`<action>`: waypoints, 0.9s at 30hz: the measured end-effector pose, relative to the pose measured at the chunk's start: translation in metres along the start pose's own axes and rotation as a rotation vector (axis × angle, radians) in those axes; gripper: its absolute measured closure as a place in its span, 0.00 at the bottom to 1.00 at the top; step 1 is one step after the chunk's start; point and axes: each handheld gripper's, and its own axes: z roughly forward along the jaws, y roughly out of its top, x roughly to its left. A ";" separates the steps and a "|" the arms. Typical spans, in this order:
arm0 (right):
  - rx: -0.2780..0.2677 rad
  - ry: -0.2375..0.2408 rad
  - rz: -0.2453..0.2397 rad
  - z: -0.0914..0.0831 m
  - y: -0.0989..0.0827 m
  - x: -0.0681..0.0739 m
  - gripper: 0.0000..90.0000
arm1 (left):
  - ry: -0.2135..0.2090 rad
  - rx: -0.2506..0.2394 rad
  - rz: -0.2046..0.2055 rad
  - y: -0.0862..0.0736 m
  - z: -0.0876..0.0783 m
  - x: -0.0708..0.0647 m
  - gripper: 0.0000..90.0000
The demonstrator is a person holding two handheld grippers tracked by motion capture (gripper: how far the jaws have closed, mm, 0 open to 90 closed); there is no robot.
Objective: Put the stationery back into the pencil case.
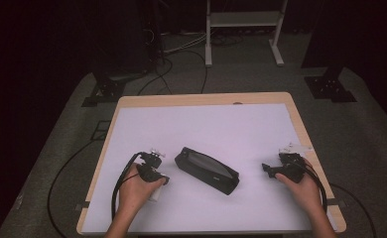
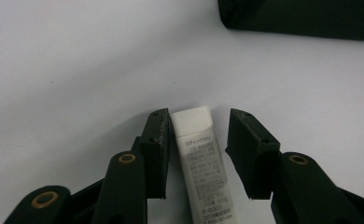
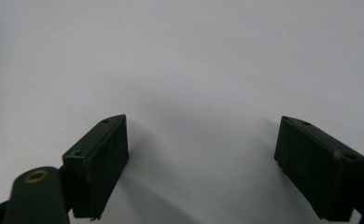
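We see the left gripper (image 2: pixel 196 122) with its jaws narrowed around a white tube (image 2: pixel 203 163) that lies on the white table surface (image 2: pixel 77 70); one pad touches the tube's side, the other stands just clear of it; a black pouch (image 1: pixel 207 170) lies near, between both hands; the right gripper (image 3: pixel 201 140) holds its jaws wide over bare surface, well apart.

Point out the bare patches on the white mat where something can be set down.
Free: the far half of the white mat, beyond the black pouch; also the near strip between pouch and table edge, and the gap between pouch and right gripper. Crowded: near left, where the left gripper straddles a white tube close beside the pouch.
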 end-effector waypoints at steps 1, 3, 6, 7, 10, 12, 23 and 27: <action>0.000 0.000 0.000 0.000 0.000 0.000 0.18 | 0.004 0.000 -0.001 0.000 0.001 0.000 0.66; 0.000 0.000 0.000 0.000 0.000 0.000 0.18 | 0.005 0.005 -0.001 0.000 0.001 0.000 0.67; 0.000 0.000 0.000 0.000 0.000 0.000 0.18 | 0.011 0.009 0.001 0.001 0.001 0.001 0.69; 0.000 0.000 0.000 0.000 0.000 0.000 0.18 | 0.013 0.014 0.002 0.001 0.001 0.001 0.70; 0.000 0.000 0.000 0.000 0.000 0.000 0.18 | 0.022 0.016 0.006 0.001 0.001 0.001 0.75; 0.000 -0.001 0.000 0.000 0.000 0.000 0.18 | 0.031 0.016 0.009 0.001 0.001 0.001 0.77; 0.000 -0.001 -0.001 0.000 0.000 0.000 0.18 | 0.022 0.002 0.029 -0.001 0.000 0.002 0.79; 0.000 -0.001 -0.001 0.000 0.000 0.000 0.18 | -0.007 -0.010 0.027 -0.003 -0.001 0.006 0.79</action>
